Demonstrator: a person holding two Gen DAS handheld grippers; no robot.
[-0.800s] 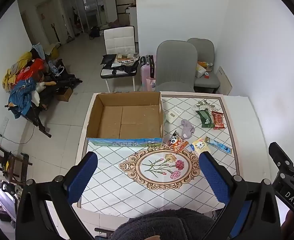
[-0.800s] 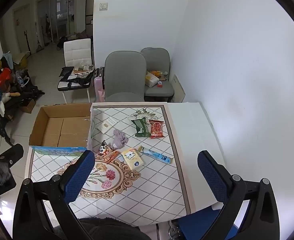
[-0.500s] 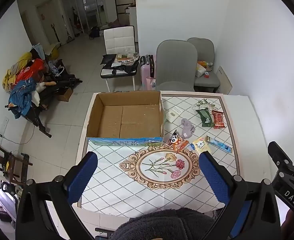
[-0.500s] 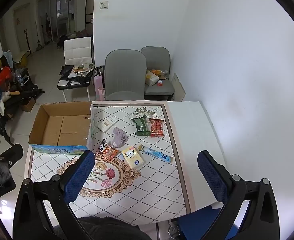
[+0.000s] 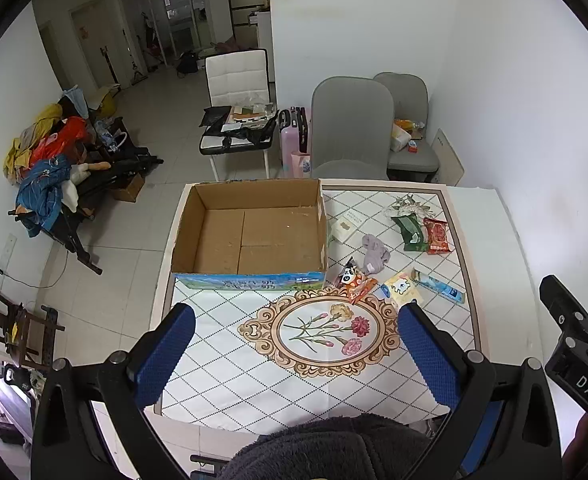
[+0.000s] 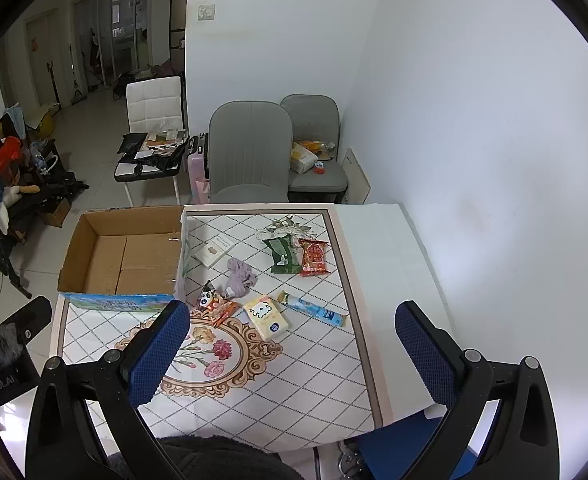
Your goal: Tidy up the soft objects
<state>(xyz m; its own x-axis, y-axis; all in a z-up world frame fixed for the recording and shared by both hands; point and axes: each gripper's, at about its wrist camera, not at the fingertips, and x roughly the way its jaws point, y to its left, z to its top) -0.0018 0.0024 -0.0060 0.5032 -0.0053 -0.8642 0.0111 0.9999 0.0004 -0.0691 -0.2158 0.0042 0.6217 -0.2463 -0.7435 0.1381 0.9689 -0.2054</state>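
Note:
An open cardboard box (image 5: pixel 250 232) (image 6: pixel 122 256) stands empty on the left part of the table. To its right lie a purple sock (image 5: pixel 375 253) (image 6: pixel 240 276), a yellow tissue pack (image 5: pixel 402 289) (image 6: pixel 268 317), a panda snack pack (image 5: pixel 354 280) (image 6: pixel 214 304), a green pouch (image 5: pixel 409 232) (image 6: pixel 283 255), a red snack pack (image 5: pixel 437 236) (image 6: pixel 313 257), a blue tube (image 5: pixel 438 285) (image 6: pixel 316 309) and a white card (image 5: pixel 343 227) (image 6: pixel 214 252). My left gripper (image 5: pixel 294 344) is open and empty, high above the near table. My right gripper (image 6: pixel 290 344) is open and empty, equally high.
The patterned tablecloth (image 5: pixel 334 380) covers the table. Two grey chairs (image 5: pixel 350 128) stand behind it, a white chair (image 5: pixel 238 80) and a pink suitcase (image 5: pixel 292 140) further left. A pile of clothes (image 5: pixel 42 160) sits by the left wall.
Both grippers have drifted very slightly; the table items sit a touch higher in the views. Nothing was taken or released.

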